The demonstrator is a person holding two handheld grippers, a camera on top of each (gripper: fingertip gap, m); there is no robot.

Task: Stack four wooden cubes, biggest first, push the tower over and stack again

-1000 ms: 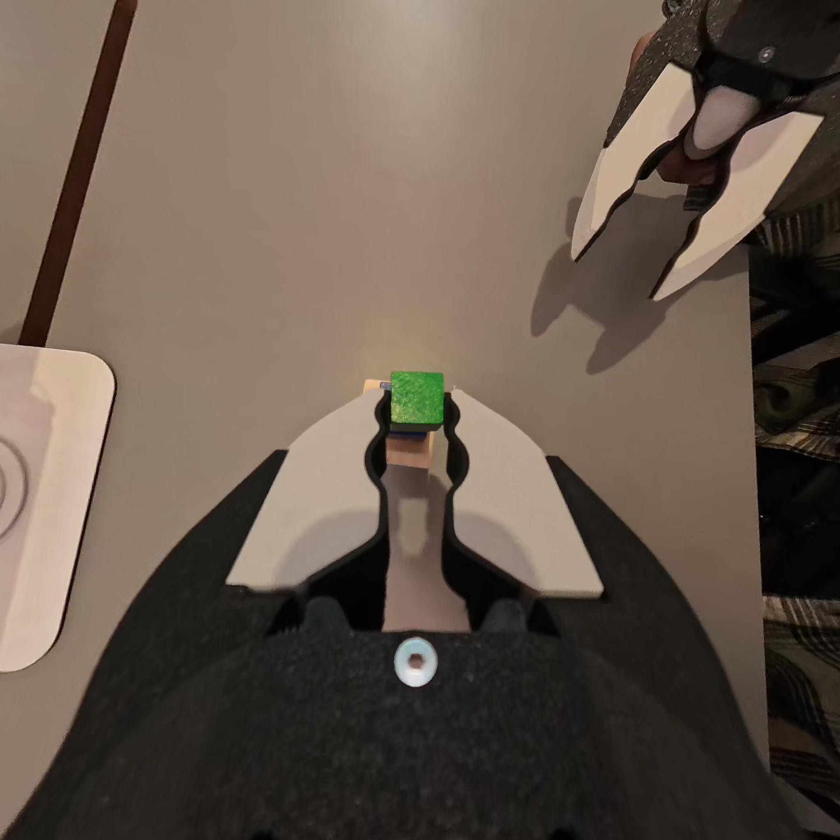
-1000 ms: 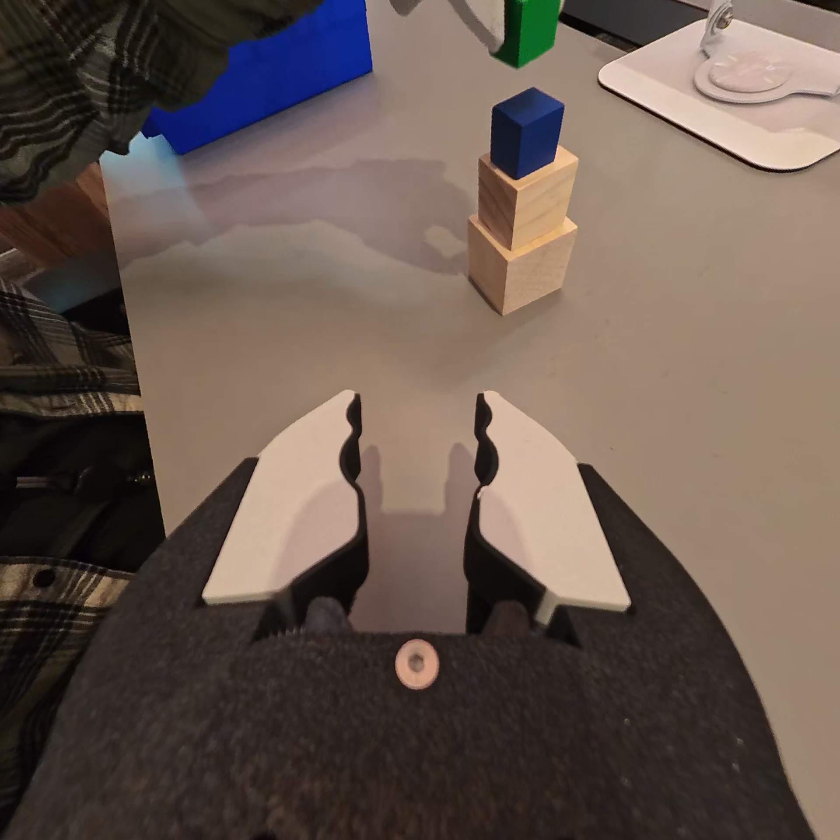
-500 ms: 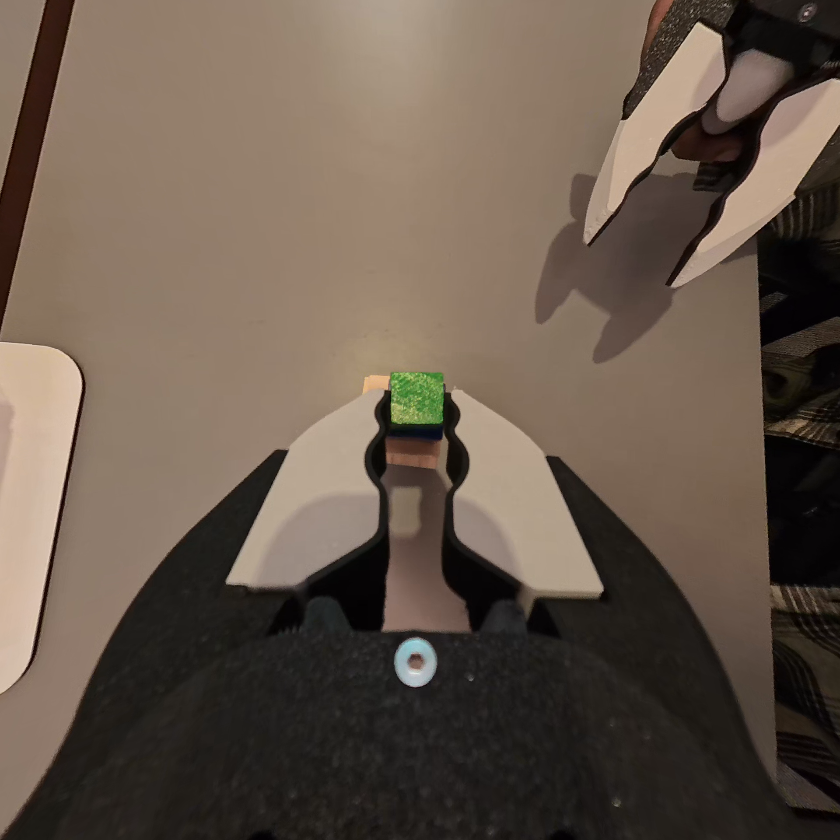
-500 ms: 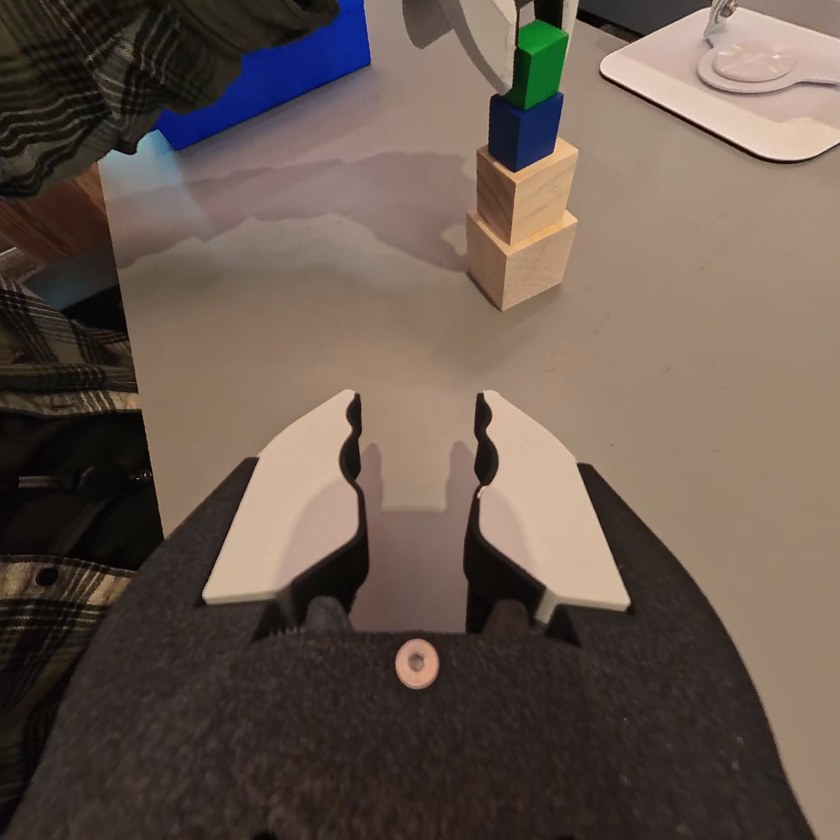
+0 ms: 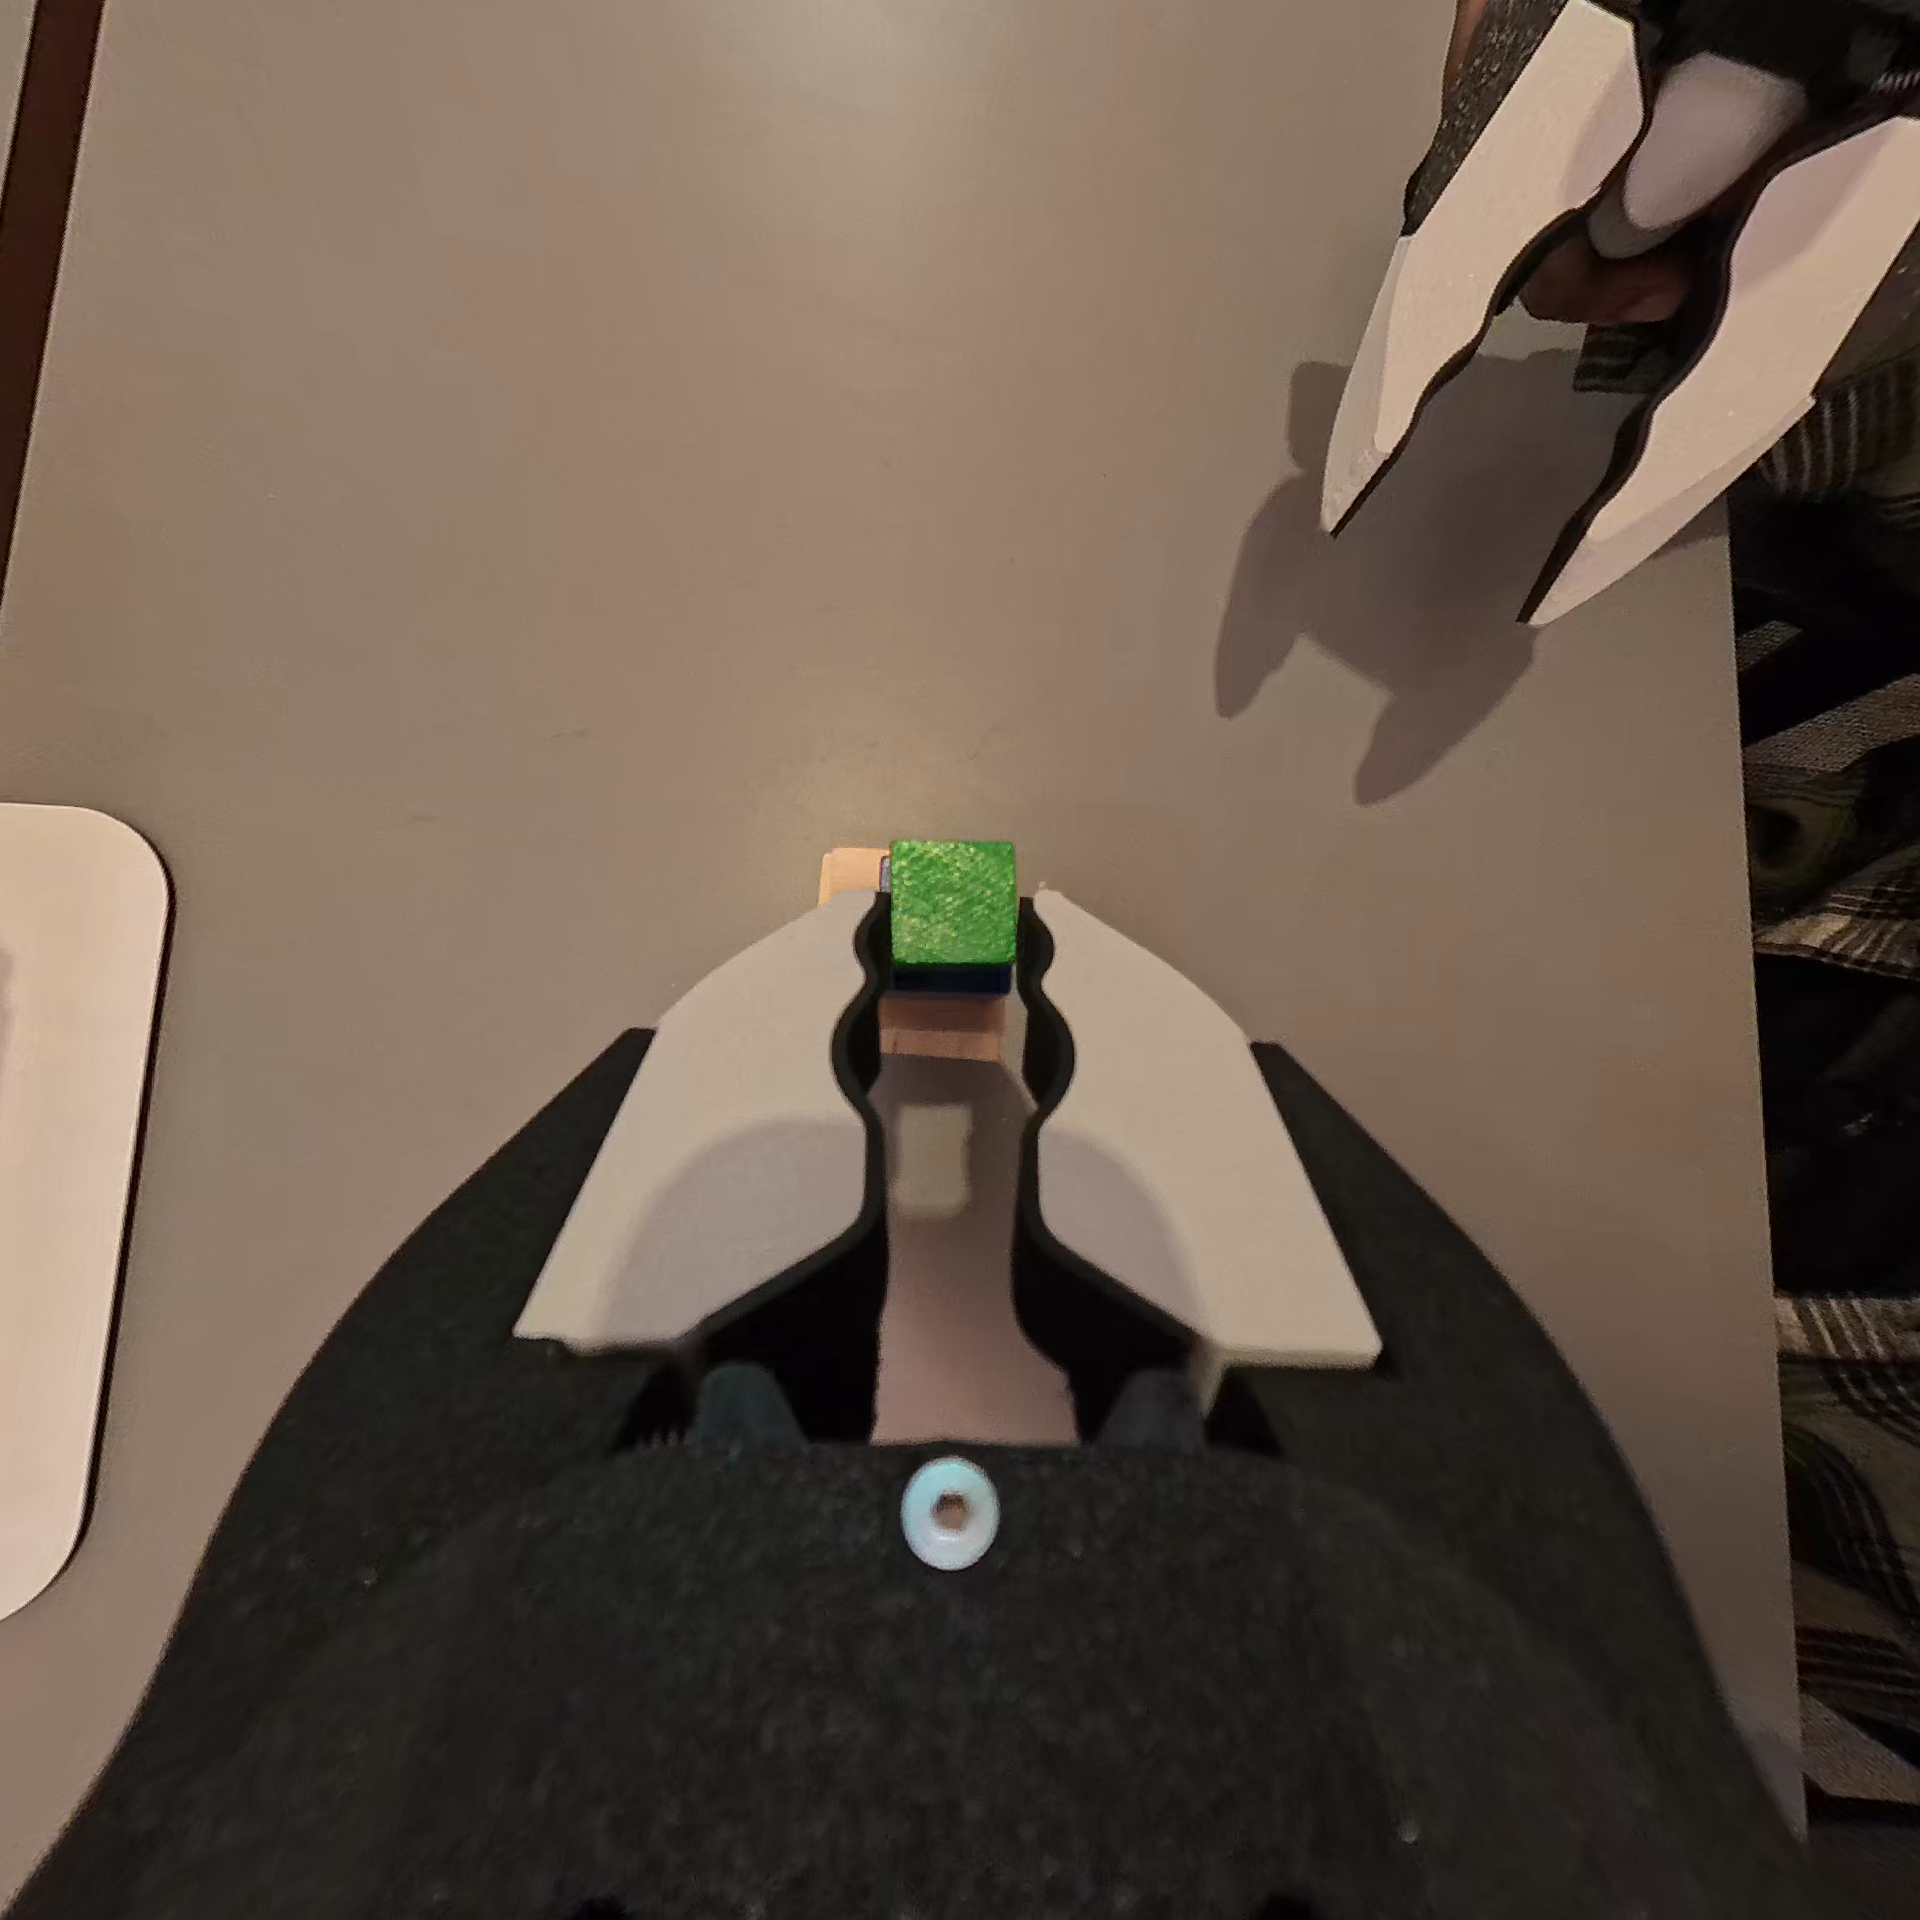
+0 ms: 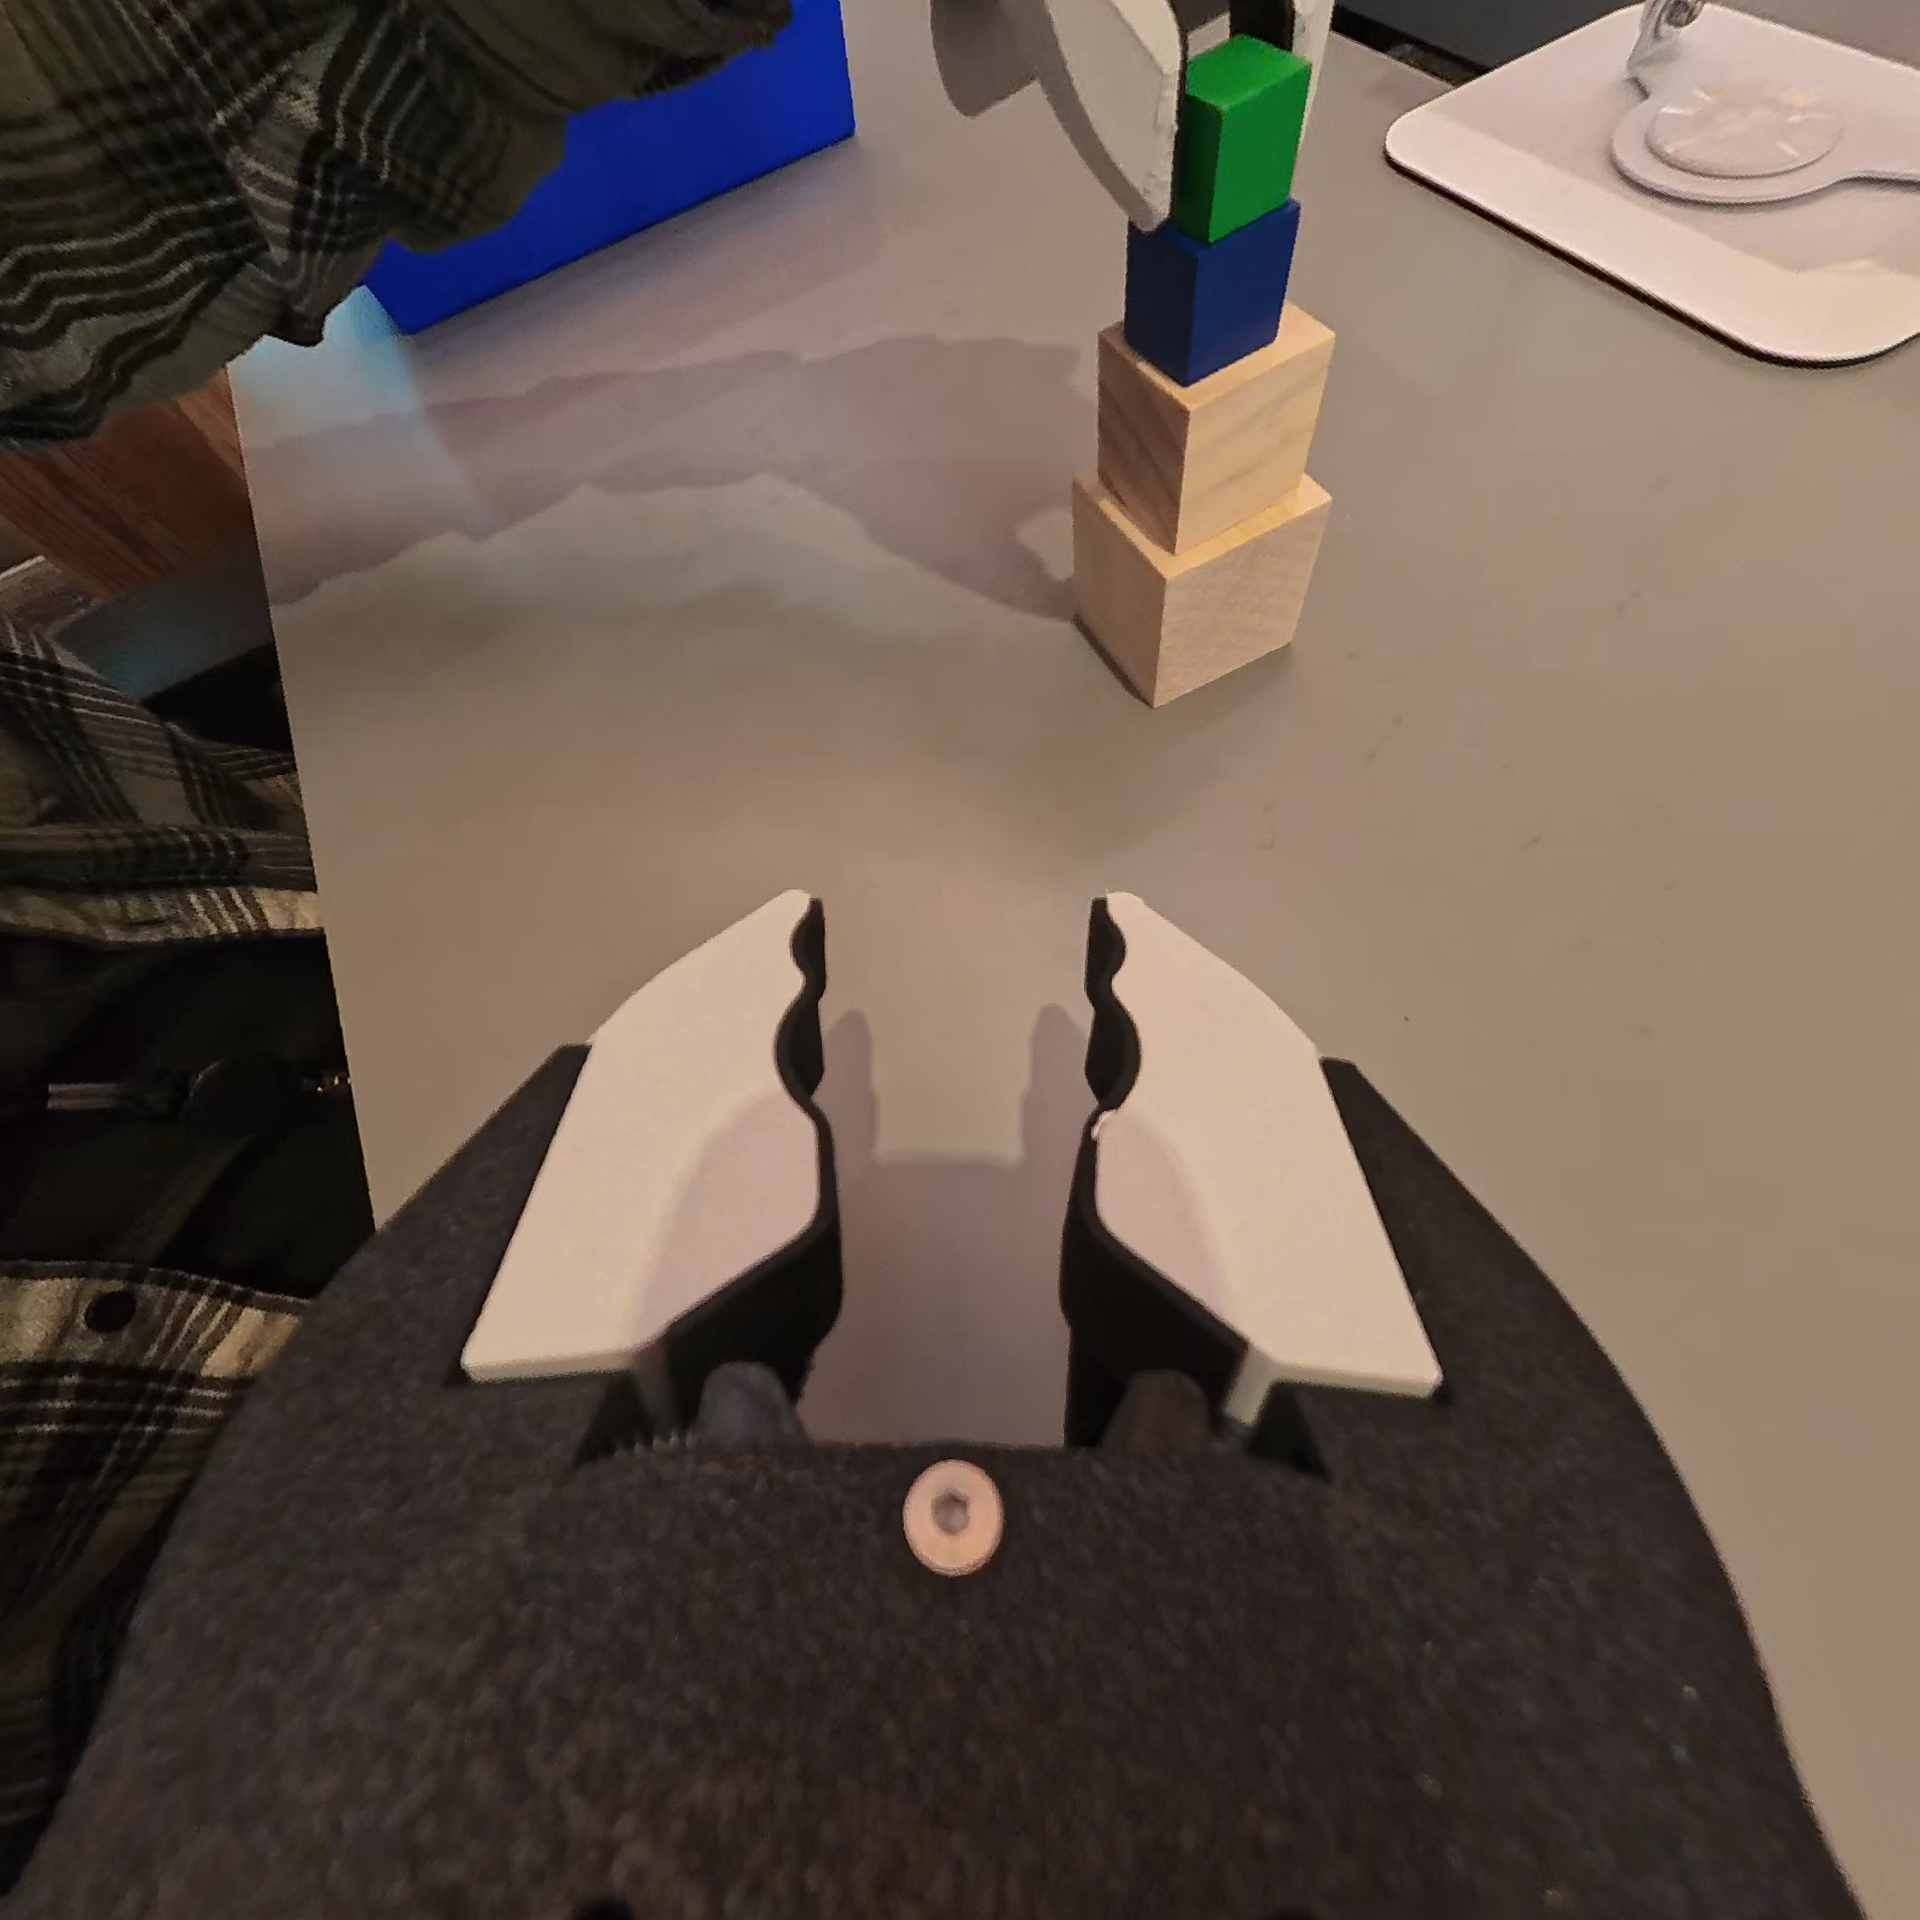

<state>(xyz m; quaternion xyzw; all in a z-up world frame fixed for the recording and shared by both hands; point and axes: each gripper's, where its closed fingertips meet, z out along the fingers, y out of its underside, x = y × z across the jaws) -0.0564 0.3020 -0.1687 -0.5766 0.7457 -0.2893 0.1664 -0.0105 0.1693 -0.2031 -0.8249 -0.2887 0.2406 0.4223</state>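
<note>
In the left wrist view, the left tool (image 5: 954, 914) points straight down over the tower, its fingers set either side of the green cube (image 5: 952, 902). A thin dark gap shows on the cube's right side, and the left finger's contact cannot be made out, so whether the grip is still tight cannot be told. Below the green cube only a sliver of the blue cube (image 5: 951, 981) and a strip of the pale wooden cubes (image 5: 940, 1029) show; the rest of the stack is hidden under it. Left of the tool, a white mat (image 5: 73, 1195) is cut off by the frame edge.

In the right wrist view, the right tool (image 6: 956, 914) hovers low over the grey surface (image 6: 1558, 831) with its fingers apart and nothing between them. Ahead and slightly right of it stands the tower: a large pale cube (image 6: 1195, 592) at the bottom, a smaller pale cube (image 6: 1210, 436) on it, then the blue cube (image 6: 1210, 291), then the green cube (image 6: 1242, 145) on top, flanked by the left tool (image 6: 1226, 104), whose body is cut off at the top edge. Farther left lies a blue box (image 6: 644, 177), partly covered by a plaid sleeve (image 6: 260, 156).
</note>
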